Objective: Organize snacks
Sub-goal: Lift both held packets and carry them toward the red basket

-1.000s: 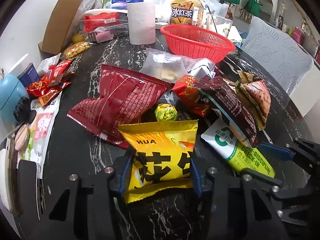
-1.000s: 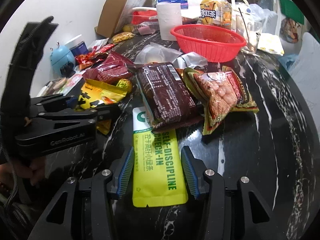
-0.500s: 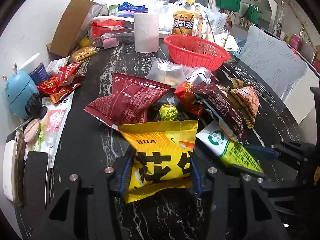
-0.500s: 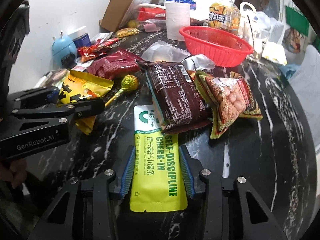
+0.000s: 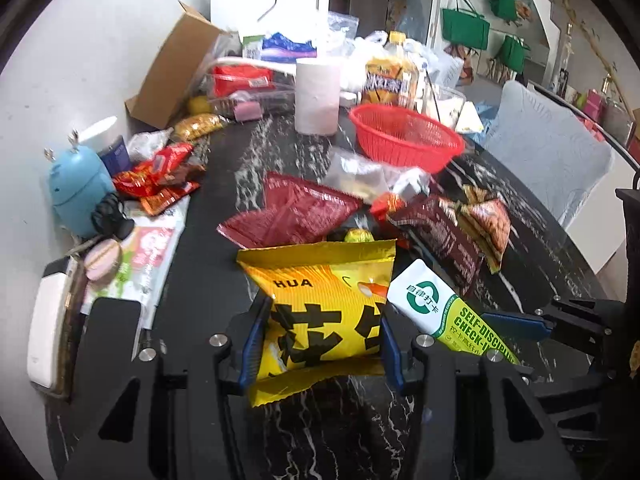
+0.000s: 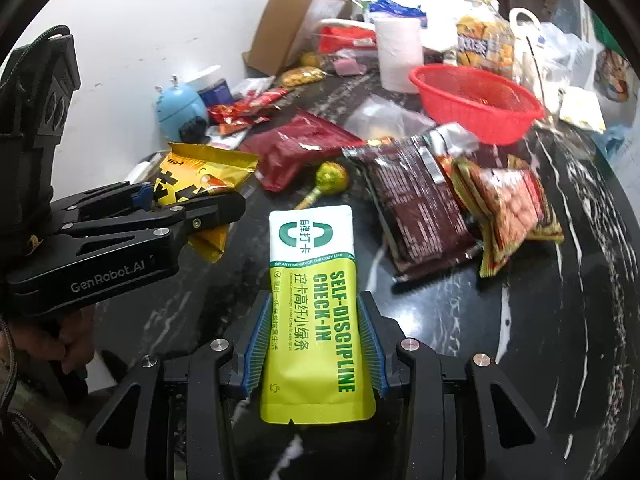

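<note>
The sorting had barely begun. At bottom centre of its own view, the left gripper [image 5: 320, 344] was clamped on a yellow snack bag [image 5: 320, 304]; the right gripper [image 6: 314, 344] gripped a green-and-white drink-mix sachet [image 6: 314, 320]. The red basket [image 6: 516, 120], upper right, looked empty, though blur obscured it. Several packets, including a dark red one [image 6: 296, 148], lay mid-frame on the black marble table [image 6: 540, 320].

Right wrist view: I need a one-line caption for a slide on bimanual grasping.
Right gripper clamps a green-and-white pouch while left gripper holds a yellow snack bag above the cluttered table.
</note>
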`<state>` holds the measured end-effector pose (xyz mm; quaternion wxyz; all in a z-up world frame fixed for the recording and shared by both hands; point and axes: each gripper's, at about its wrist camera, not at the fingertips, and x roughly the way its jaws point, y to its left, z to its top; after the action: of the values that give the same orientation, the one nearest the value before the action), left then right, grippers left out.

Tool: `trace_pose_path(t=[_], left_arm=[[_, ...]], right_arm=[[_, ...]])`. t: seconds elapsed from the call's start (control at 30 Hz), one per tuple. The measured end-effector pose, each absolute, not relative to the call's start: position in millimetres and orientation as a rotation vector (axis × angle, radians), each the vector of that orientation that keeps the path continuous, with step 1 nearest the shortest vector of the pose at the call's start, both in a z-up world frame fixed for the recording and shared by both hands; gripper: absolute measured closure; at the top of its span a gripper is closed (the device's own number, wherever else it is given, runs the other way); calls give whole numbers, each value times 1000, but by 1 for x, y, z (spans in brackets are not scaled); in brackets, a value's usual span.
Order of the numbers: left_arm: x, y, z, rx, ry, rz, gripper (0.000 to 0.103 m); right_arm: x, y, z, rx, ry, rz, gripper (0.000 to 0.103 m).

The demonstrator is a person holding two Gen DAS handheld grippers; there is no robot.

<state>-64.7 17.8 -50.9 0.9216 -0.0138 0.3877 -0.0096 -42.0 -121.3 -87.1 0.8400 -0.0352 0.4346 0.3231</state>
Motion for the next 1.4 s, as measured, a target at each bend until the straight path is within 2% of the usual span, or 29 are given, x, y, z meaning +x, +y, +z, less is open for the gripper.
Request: trace_pose_path(t=[0.27, 0.77, 1.4], left_arm=[[-58, 15, -16, -4, 686, -41, 55], [2, -27, 41, 46, 544, -201, 55], [120, -66, 69, 47, 484, -288, 55]], right_arm=[[-37, -123, -60, -64, 836, 676, 61], [7, -164, 0, -53, 655, 527, 61], [111, -206, 37, -48, 549, 352, 61]])
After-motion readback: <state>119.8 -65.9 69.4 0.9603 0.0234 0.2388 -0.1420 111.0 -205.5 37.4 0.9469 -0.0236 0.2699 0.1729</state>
